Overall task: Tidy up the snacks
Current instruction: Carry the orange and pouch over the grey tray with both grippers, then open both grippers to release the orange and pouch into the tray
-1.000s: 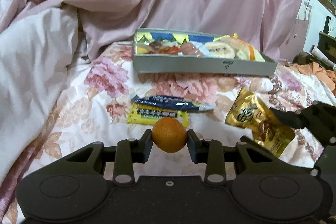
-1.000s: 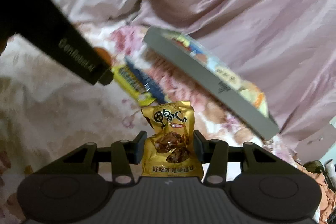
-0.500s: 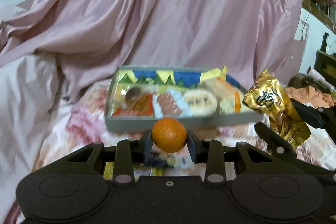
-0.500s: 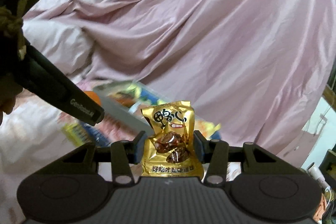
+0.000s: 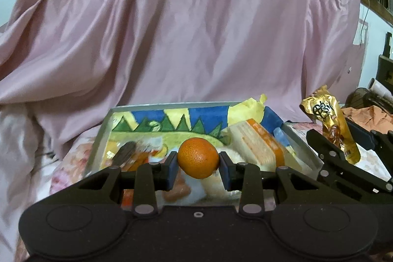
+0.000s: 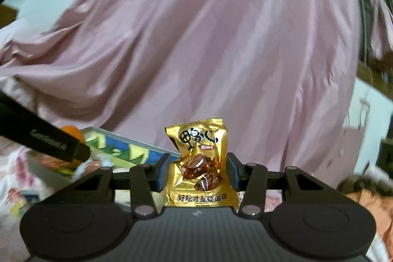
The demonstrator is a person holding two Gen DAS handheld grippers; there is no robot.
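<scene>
My left gripper [image 5: 198, 170] is shut on a small orange [image 5: 198, 157] and holds it over the near edge of a grey snack box [image 5: 98, 139] with a painted lining and several wrapped snacks inside. My right gripper [image 6: 197, 172] is shut on a gold snack packet [image 6: 200, 163]. In the left wrist view the right gripper [image 5: 341, 139] holds the gold packet [image 5: 331, 119] just right of the box. In the right wrist view the box [image 6: 137, 141] lies low left, with the orange [image 6: 72, 133] behind the left gripper's body.
A large pink draped sheet [image 5: 196, 28] rises behind the box. A floral bedspread [image 5: 68, 163] lies under the box. Orange cloth [image 5: 368, 114] and dark furniture sit at the far right.
Both grippers have lifted and moved forward to the box, still holding their snacks. The loose packets on the bedspread have dropped out of view.
</scene>
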